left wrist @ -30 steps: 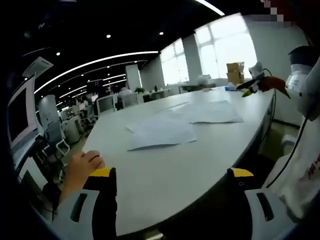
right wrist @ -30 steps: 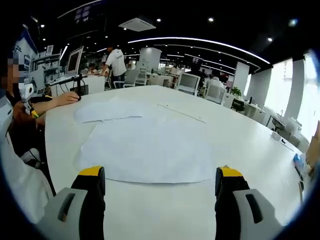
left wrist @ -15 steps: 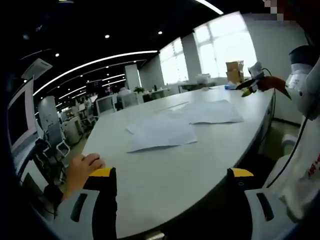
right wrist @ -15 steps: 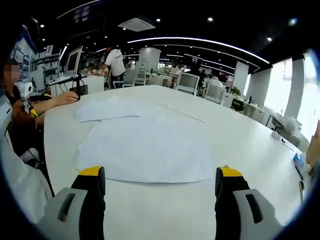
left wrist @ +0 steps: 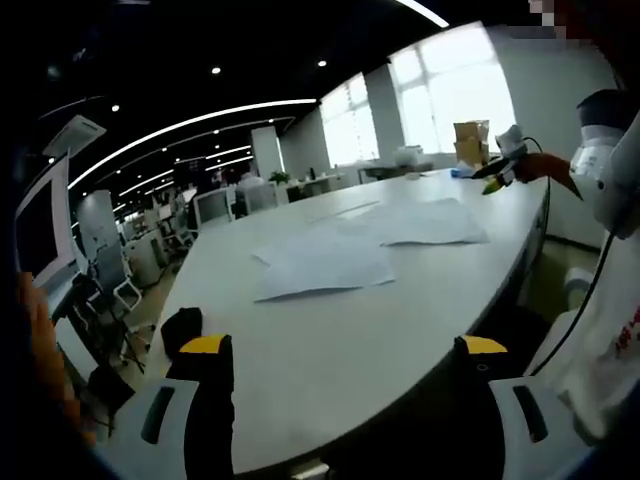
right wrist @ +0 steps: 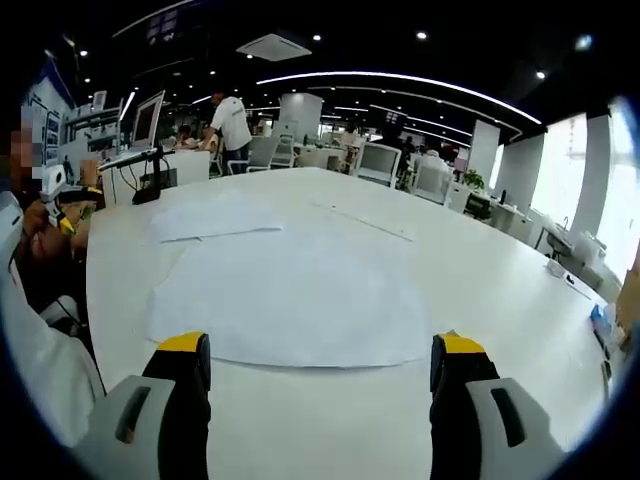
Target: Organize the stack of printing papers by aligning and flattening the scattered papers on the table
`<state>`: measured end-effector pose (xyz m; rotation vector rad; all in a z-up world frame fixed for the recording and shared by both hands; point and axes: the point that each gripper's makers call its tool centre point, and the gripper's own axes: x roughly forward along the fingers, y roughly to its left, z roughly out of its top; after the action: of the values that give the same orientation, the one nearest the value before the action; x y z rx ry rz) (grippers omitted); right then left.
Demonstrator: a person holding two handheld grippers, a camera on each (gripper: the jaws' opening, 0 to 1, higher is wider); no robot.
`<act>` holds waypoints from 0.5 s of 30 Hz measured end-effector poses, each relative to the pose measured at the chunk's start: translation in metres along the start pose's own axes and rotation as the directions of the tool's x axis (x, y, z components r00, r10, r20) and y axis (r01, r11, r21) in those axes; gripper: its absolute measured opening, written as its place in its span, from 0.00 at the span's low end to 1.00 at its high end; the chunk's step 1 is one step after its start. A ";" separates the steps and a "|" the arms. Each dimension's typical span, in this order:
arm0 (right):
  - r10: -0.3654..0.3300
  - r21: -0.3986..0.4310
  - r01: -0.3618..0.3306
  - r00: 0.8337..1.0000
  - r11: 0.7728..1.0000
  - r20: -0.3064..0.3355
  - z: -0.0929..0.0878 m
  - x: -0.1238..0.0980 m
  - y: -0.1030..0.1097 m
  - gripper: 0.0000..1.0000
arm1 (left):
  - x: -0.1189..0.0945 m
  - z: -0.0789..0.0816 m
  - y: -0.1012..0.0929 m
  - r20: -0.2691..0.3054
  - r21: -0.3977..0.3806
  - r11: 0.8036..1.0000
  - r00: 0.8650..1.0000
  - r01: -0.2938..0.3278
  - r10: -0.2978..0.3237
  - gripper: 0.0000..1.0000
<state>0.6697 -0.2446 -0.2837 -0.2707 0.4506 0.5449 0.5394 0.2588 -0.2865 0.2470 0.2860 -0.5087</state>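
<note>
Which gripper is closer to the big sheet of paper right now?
Right. The right gripper hangs open just short of the big sheet of paper, its near edge between the jaws. The left gripper sits back at the table edge, farther away.

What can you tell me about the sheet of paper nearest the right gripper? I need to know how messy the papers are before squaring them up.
The nearest sheet of paper is plain white, thin and unprinted as far as the right gripper view shows. It lies flat on the white table, its near edge just beyond the open jaws of the right gripper, which does not touch it. Another white sheet lies farther off at a different angle, apparently meeting or overlapping its far corner, so the papers are not aligned.
</note>
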 end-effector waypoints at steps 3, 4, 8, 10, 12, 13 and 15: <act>-0.001 0.002 0.001 1.000 1.000 -0.002 -0.001 0.000 -0.001 0.86 | 0.001 0.000 -0.001 0.000 0.001 1.000 1.000 0.004 -0.004 0.93; -0.001 0.003 0.001 1.000 1.000 -0.002 -0.002 0.000 -0.002 0.86 | 0.001 0.000 -0.002 -0.001 0.002 1.000 1.000 0.005 -0.005 0.93; -0.003 0.001 0.003 1.000 1.000 -0.002 -0.002 0.000 -0.003 0.86 | 0.001 0.001 -0.001 0.001 0.003 1.000 1.000 0.005 -0.005 0.93; -0.007 0.000 0.007 1.000 1.000 -0.003 -0.002 0.000 -0.004 0.86 | 0.001 0.002 -0.001 0.002 0.003 1.000 1.000 0.004 -0.004 0.93; -0.008 -0.001 0.008 1.000 1.000 -0.005 -0.003 0.000 -0.005 0.86 | 0.001 0.002 -0.002 0.001 0.004 1.000 1.000 0.006 -0.006 0.93; -0.009 0.000 0.009 1.000 1.000 -0.005 -0.003 0.000 -0.006 0.86 | 0.001 0.002 -0.002 0.001 0.005 1.000 1.000 0.006 -0.006 0.93; -0.009 0.001 0.009 1.000 1.000 -0.004 -0.003 0.001 -0.006 0.86 | 0.001 0.002 -0.002 0.002 0.003 1.000 1.000 0.007 -0.007 0.93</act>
<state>0.6724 -0.2505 -0.2862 -0.2723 0.4531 0.5355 0.5398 0.2556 -0.2855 0.2487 0.2845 -0.5159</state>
